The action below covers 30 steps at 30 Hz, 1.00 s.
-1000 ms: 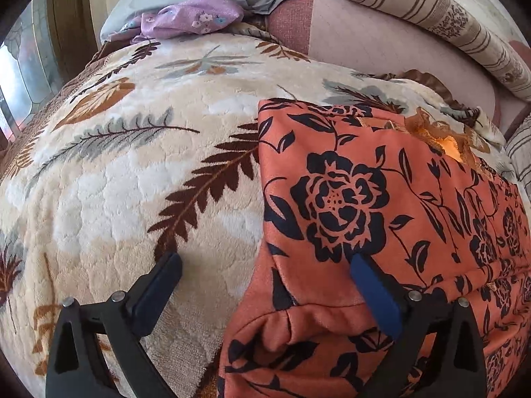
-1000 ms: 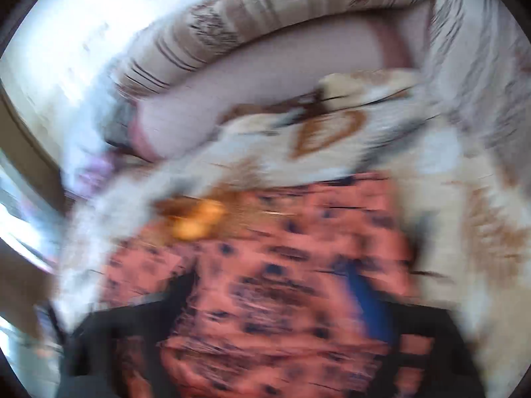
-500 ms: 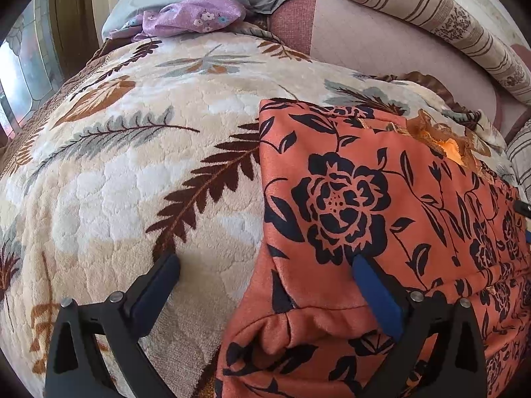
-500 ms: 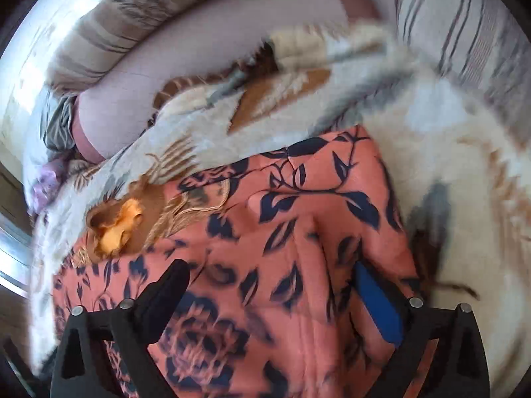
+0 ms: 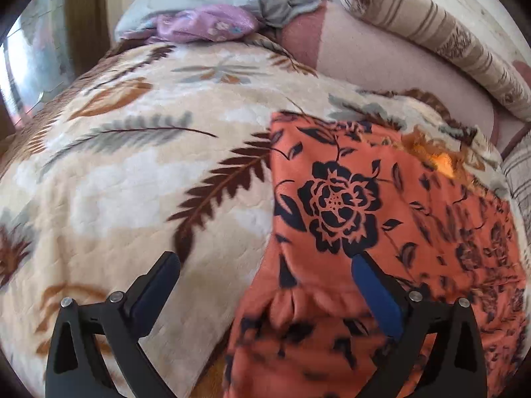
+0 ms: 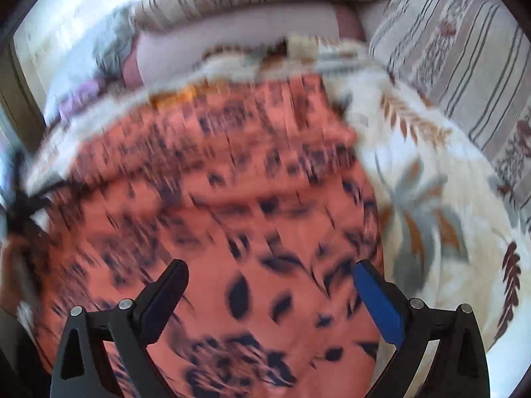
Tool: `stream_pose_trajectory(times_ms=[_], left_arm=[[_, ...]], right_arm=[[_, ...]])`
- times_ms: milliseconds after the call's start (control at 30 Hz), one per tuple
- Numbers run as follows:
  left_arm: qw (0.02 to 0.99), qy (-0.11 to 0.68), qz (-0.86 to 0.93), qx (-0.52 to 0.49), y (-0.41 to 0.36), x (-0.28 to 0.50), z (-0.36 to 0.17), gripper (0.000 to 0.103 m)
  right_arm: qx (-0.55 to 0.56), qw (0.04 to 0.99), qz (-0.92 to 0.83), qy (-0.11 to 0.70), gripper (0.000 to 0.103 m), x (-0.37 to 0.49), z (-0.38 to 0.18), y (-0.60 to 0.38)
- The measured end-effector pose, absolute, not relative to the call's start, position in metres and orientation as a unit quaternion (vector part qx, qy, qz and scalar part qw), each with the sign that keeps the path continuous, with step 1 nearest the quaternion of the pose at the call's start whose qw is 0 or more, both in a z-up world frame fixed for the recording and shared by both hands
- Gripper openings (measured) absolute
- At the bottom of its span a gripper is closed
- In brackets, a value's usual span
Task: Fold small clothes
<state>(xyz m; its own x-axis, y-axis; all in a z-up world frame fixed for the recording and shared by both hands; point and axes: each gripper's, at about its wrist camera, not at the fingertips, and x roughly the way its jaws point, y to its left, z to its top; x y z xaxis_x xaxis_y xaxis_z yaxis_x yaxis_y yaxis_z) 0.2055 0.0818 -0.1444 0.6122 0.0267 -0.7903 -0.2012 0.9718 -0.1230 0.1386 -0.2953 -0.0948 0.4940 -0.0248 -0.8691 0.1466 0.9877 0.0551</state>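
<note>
Orange floral garment lies spread on the leaf-print blanket covering the bed, right of centre in the left wrist view. Left gripper fingers stand wide apart, holding nothing, straddling the garment's near-left ruffled hem. Purple cloth sits far back by the pillows.

Right wrist view, badly blurred: right gripper also spread apart and empty, over the garment near its right edge, probably hovering. Striped bolster at far right.

Fabric looks soft, light and limp; pinch corners or hem edges.
</note>
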Motion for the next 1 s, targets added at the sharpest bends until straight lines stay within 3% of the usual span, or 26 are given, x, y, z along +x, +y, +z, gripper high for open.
stream_pose_trajectory(times_ms=[167, 233, 333, 367, 400, 1000], left_arm=[[0.915, 0.386, 0.018, -0.118, 0.083, 0.113, -0.097, 0.103], [0.909, 0.403, 0.025, -0.102, 0.08, 0.084, -0.113, 0.103], [0.865, 0.496, 0.053, -0.05, 0.075, 0.07, -0.171, 0.103], [0.902, 0.428, 0.055, -0.015, 0.067, 0.053, -0.167, 0.103], [0.909, 0.411, 0.066, 0.012, 0.06, 0.047, -0.167, 0.103], [0.917, 0.389, 0.087, -0.009, 0.058, 0.036, -0.173, 0.103]], right_arm=[[0.016, 0.896, -0.049, 0.441, 0.103, 0.11, -0.111, -0.291], [0.025, 0.898, -0.044, 0.437, 0.103, 0.108, -0.109, -0.294], [0.025, 0.903, -0.037, 0.428, 0.103, 0.103, -0.109, -0.295], [0.02, 0.904, -0.037, 0.426, 0.103, 0.102, -0.109, -0.294], [0.019, 0.904, -0.037, 0.425, 0.103, 0.098, -0.11, -0.293], [0.014, 0.905, -0.018, 0.424, 0.103, 0.069, -0.108, -0.297]])
